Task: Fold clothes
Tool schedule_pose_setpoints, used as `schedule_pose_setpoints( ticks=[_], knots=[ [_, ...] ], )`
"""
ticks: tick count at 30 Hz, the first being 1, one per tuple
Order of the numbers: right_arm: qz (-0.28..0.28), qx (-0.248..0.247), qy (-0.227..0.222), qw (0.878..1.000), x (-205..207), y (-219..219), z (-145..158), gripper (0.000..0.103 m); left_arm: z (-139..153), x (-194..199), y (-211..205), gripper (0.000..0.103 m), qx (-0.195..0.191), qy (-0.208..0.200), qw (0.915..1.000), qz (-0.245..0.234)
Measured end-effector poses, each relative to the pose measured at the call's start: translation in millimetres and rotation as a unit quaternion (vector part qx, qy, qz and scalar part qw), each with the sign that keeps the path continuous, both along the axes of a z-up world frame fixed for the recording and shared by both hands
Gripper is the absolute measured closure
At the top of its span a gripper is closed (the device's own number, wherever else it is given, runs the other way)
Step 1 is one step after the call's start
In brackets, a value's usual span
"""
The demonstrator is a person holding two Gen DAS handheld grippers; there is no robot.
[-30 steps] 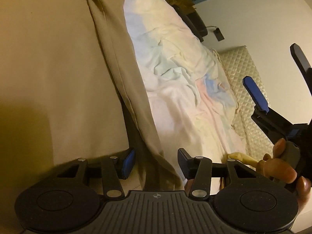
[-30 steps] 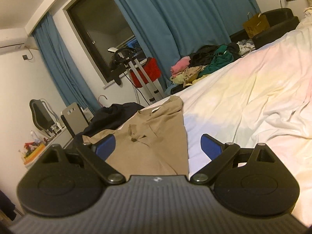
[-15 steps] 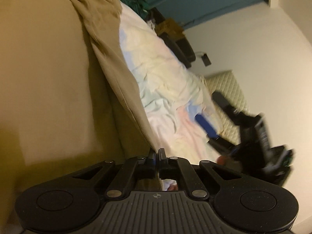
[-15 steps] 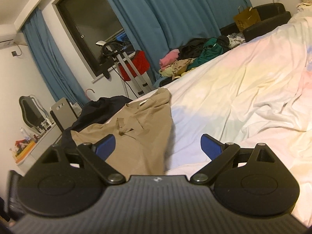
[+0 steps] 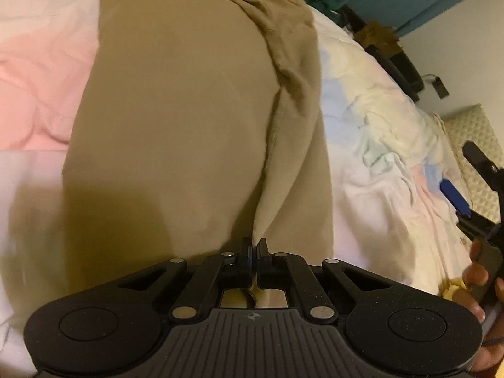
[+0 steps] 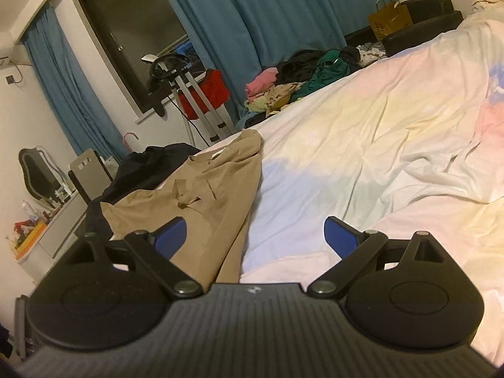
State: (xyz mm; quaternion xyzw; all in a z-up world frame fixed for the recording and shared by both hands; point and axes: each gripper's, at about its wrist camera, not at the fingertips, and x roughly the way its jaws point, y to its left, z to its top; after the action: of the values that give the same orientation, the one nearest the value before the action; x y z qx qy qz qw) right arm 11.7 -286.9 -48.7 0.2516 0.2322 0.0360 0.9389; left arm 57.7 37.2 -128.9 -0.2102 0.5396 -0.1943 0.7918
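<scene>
**Left gripper pinching tan garment edge, right gripper wide and empty**

A tan garment (image 5: 176, 119) is spread flat on the bed (image 5: 371, 145), over a pastel bedsheet in pink, yellow and pale blue. In the left wrist view, the left gripper (image 5: 253, 252) is seen with its fingers (image 5: 262, 247) pressed together on a fold of the garment's near edge; cloth is visible between and behind them. A raised ridge of fabric runs from that pinch up toward the collar end. A dark shadow is cast on the cloth at lower left.

The right gripper (image 6: 255, 234) is seen with its blue-padded fingers (image 6: 338, 234) spread wide, nothing between them. It is held low above the bed, near the garment's right edge but not touching it. In the left wrist view the same gripper (image 5: 466, 186) appears at the far right, gripped by a hand (image 5: 478, 280), well apart from the pinched fold.

In the right wrist view, the garment (image 6: 201, 189) lies at the bed's left side, collar end away from the camera, with a dark cloth (image 6: 148, 170) beside it at the bed edge. A pile of clothes (image 6: 302, 78) in pink, green, black and beige is seen beyond the far side of the bed. Blue curtains (image 6: 258, 15) frame a dark window (image 6: 132, 31). A brown paper bag (image 6: 389, 20) stands near a black seat (image 6: 428, 22).
</scene>
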Motion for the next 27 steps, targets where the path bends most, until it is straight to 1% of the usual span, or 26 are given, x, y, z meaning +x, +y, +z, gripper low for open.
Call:
schedule_pose_setpoints(
  ticks=[2,3,4,6,7,8,9,10,11,12,13,16,18,20,21,23,24,25,26,27],
  knots=[
    [-0.016,-0.006,0.002,1.0,-2.0,-1.4,0.2,0.007,1.3,-0.2,9.4,0.097,-0.009,-0.005,0.9999,0.007],
    [-0.03,-0.01,0.002,1.0,-3.2,-3.4,0.1,0.007,3.8,-0.9,13.9,0.091,-0.013,-0.01,0.9998,0.011],
    [-0.044,-0.013,0.004,0.999,-3.8,-6.4,-0.4,0.007,6.0,-0.4,17.4,0.08,-0.019,-0.011,0.9996,0.016],
    [-0.068,-0.016,0.01,0.997,-4.5,-11.3,-2.2,0.007,11.2,0.6,25.3,0.065,-0.045,-0.008,0.9984,0.034],
    [-0.071,-0.015,0.011,0.997,-3.4,-11.8,-3.2,0.007,14.1,6.2,27.4,0.063,-0.062,-0.008,0.9971,0.043],
    [-0.073,-0.015,0.011,0.997,-2.2,-12.3,-4.3,0.007,18.0,14.7,27.3,0.062,-0.078,-0.007,0.9955,0.052],
    [-0.075,-0.014,0.012,0.997,-1.0,-12.8,-5.3,0.007,22.3,23.7,28.6,0.059,-0.09,-0.009,0.994,0.061],
    [-0.078,-0.013,0.013,0.997,0.2,-13.3,-6.3,0.007,26.6,34.7,28.4,0.053,-0.097,-0.014,0.9929,0.068],
    [-0.08,-0.012,0.013,0.997,1.4,-13.8,-7.4,0.007,30.6,48.5,23.6,0.05,-0.098,-0.022,0.9923,0.073],
    [-0.082,-0.012,0.014,0.996,2.5,-14.3,-8.4,0.007,33.1,65.1,17.4,0.045,-0.094,-0.031,0.9922,0.077],
    [-0.085,-0.011,0.015,0.996,3.7,-14.8,-9.4,0.007,34.4,82.7,11.5,0.042,-0.086,-0.039,0.9921,0.081],
    [-0.08,-0.01,0.014,0.997,8.8,-12.6,-13.2,0.007,36.5,135.9,-5.8,0.042,-0.063,-0.065,0.9915,0.094],
    [-0.073,-0.018,0.014,0.997,14.7,-7.7,-16.5,0.007,29.6,173.2,-14.7,0.042,-0.048,-0.074,0.991,0.101],
    [-0.069,-0.029,0.012,0.997,21.3,-2.7,-19.5,0.007,16.6,207.3,-23.0,0.042,-0.037,-0.078,0.9876,0.132],
    [-0.067,-0.035,0.01,0.997,25.1,-0.4,-21.0,0.007,9.9,221.1,-24.3,0.042,-0.041,-0.077,0.9854,0.147],
    [-0.066,-0.047,0.001,0.997,34.2,3.6,-23.9,0.007,-2.5,242.3,-22.1,0.042,-0.062,-0.072,0.9806,0.172],
    [-0.065,-0.053,-0.002,0.996,39.0,5.8,-25.5,0.007,-6.0,248.4,-20.7,0.042,-0.071,-0.076,0.978,0.181],
    [-0.063,-0.059,-0.002,0.996,44.6,8.4,-27.6,0.007,-6.7,253.2,-22.4,0.045,-0.074,-0.085,0.9759,0.187],
    [-0.058,-0.065,-0.001,0.996,50.7,11.2,-30.5,0.007,-3.9,257.6,-26.4,0.051,-0.071,-0.101,0.975,0.185],
    [-0.054,-0.07,0.001,0.996,56.1,13.9,-33.5,0.007,0.8,261.1,-30.4,0.077,-0.061,-0.119,0.9757,0.174]
  ],
)
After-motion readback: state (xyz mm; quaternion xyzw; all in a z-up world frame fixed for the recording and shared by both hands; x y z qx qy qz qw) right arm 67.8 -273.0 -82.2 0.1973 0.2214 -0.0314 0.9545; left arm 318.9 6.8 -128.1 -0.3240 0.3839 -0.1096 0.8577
